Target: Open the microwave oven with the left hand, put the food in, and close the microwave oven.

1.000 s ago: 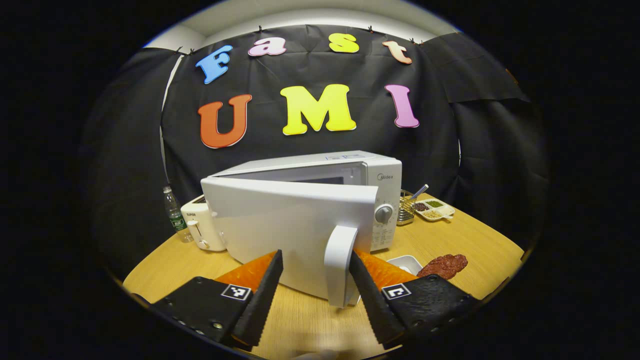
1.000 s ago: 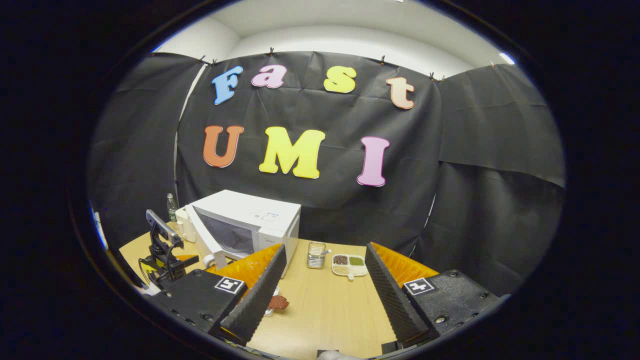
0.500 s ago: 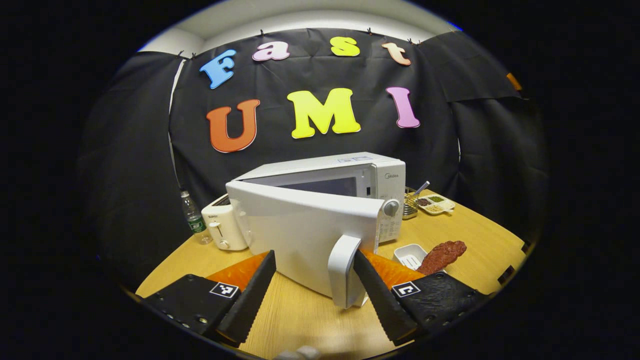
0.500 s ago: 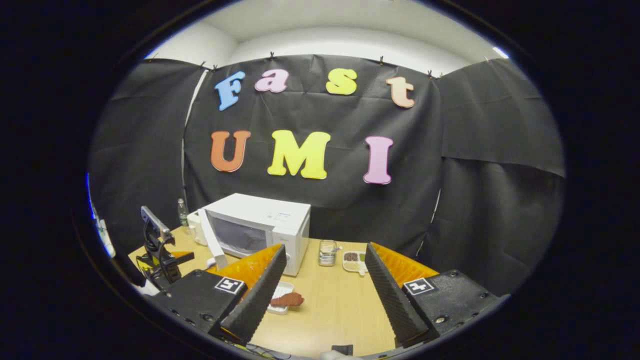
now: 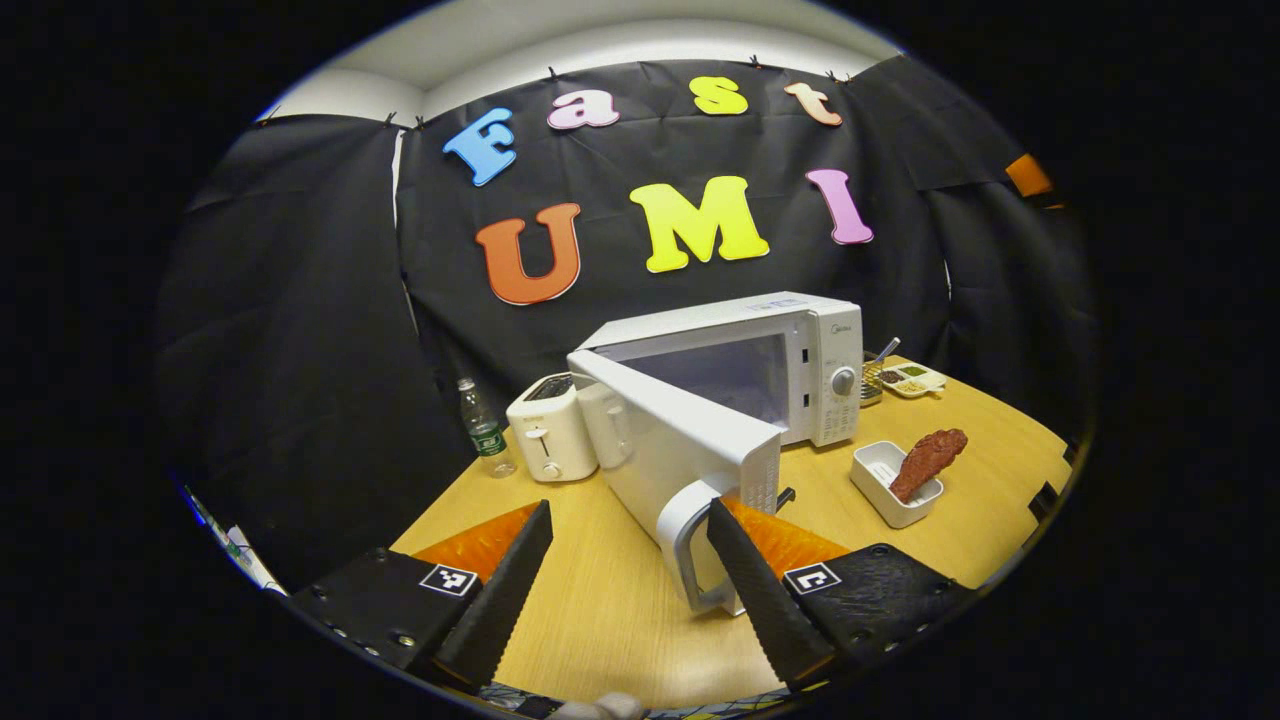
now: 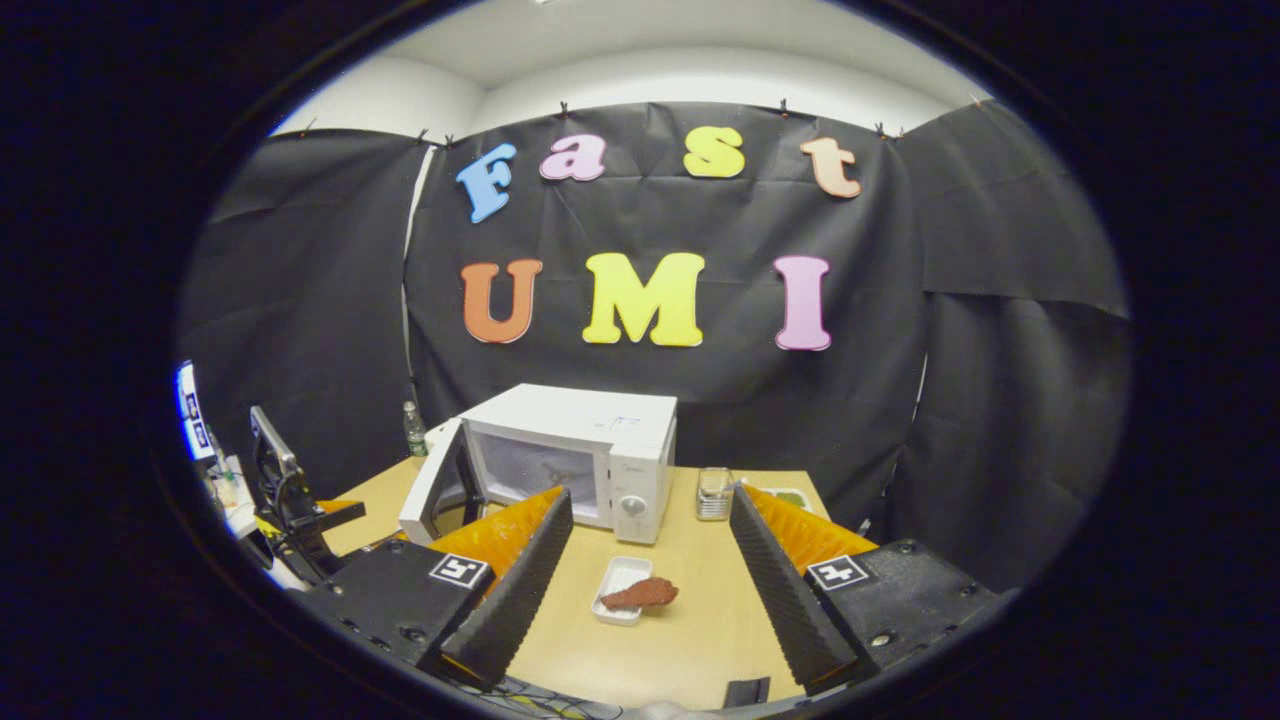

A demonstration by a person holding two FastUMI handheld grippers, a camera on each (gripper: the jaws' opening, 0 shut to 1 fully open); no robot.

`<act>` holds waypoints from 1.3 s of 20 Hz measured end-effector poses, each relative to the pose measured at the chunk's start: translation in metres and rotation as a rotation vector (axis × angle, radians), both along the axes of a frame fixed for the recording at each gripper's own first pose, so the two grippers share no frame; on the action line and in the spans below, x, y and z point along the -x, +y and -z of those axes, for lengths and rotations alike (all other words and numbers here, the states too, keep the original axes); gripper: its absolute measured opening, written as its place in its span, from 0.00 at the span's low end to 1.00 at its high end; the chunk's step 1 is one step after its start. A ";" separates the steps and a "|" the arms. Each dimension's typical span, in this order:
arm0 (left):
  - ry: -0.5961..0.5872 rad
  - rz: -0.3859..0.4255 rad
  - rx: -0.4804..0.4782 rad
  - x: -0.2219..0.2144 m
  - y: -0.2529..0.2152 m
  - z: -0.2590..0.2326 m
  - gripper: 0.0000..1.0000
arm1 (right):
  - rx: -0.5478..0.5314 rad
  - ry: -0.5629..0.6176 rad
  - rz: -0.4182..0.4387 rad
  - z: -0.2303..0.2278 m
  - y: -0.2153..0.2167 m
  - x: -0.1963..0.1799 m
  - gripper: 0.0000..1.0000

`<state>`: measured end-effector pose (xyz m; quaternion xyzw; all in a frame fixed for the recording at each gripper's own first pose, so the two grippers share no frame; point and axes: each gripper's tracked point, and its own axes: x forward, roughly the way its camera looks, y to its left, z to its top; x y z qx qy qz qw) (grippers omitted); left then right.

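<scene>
The white microwave (image 5: 800,365) stands at the back of the wooden table (image 5: 600,610), its door (image 5: 680,450) swung well open toward me. My left gripper (image 5: 625,590) is open; the door's handle (image 5: 685,545) sits between its fingers, against the right one. A brown piece of food (image 5: 928,458) lies across a small white dish (image 5: 880,485) right of the microwave. In the right gripper view, my right gripper (image 6: 650,600) hangs open above the table, with the food (image 6: 640,593), the dish (image 6: 612,585) and the open microwave (image 6: 600,450) ahead of it.
A white toaster (image 5: 550,440) and a water bottle (image 5: 485,435) stand left of the microwave. A wire utensil holder (image 5: 870,385) and a seasoning tray (image 5: 912,378) sit at its right. The left gripper's body (image 6: 290,500) shows at the table's left.
The microwave door has swung much wider open as my left gripper drew back with the handle between its fingers. The right gripper view has shifted so the food lies between its fingers.
</scene>
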<state>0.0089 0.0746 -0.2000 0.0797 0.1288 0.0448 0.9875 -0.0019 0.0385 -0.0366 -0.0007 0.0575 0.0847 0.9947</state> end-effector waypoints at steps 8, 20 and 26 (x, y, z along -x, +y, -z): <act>0.011 -0.103 0.018 0.026 0.072 0.006 0.95 | -0.011 0.028 -0.004 0.017 0.021 0.011 0.96; 0.000 -0.220 0.027 0.057 0.132 -0.004 0.96 | -0.008 0.063 0.003 0.053 0.019 -0.005 1.00; -0.014 -0.177 0.047 0.077 0.088 -0.035 0.95 | -0.062 0.172 -0.038 0.120 0.005 -0.038 1.00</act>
